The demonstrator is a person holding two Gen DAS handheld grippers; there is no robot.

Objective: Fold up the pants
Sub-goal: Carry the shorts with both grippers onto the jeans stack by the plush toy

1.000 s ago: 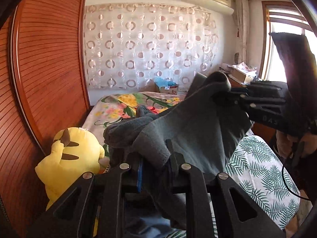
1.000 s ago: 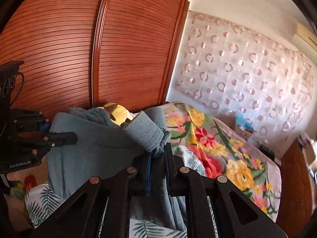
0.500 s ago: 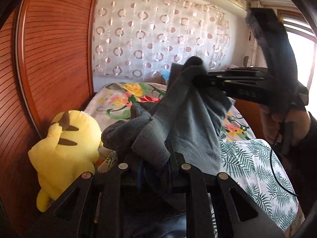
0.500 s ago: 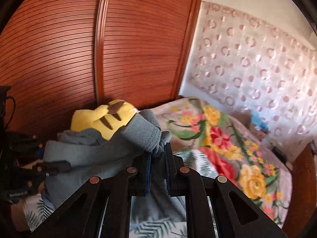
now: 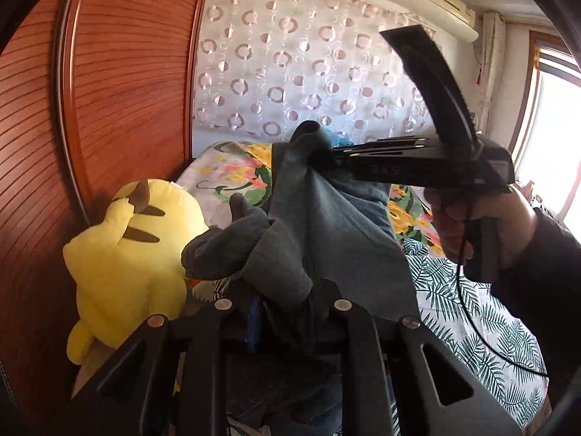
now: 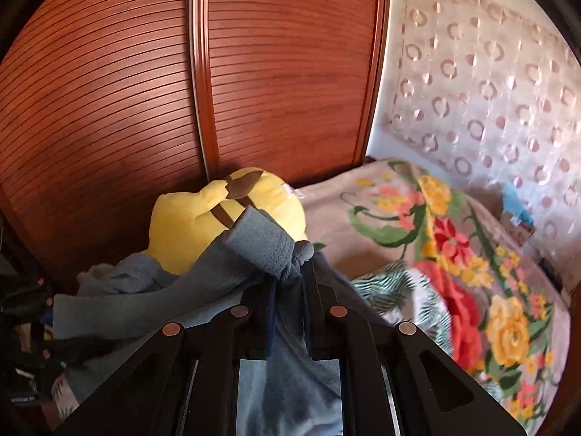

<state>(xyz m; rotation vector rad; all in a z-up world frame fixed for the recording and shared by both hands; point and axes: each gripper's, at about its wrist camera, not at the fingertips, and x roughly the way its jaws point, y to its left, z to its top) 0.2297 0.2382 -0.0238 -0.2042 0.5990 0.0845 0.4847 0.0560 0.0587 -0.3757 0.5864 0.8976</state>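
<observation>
The grey-blue pants hang in the air between both grippers, above the bed. My left gripper is shut on a bunched edge of the pants, close to the camera. My right gripper is shut on another part of the pants, higher up and a little beyond the left one. In the right wrist view the right gripper pinches a rolled cuff of the pants, and the cloth sags to the left toward the left gripper at the frame edge.
A yellow plush toy sits on the bed against the wooden wardrobe doors. The bed has a leaf-print sheet and a floral blanket. A window is at the right.
Both grippers have tilted and dropped toward the bed with the pants. The right gripper has swung in closer to the left one, and the cloth between them has gone slack and bunched.
</observation>
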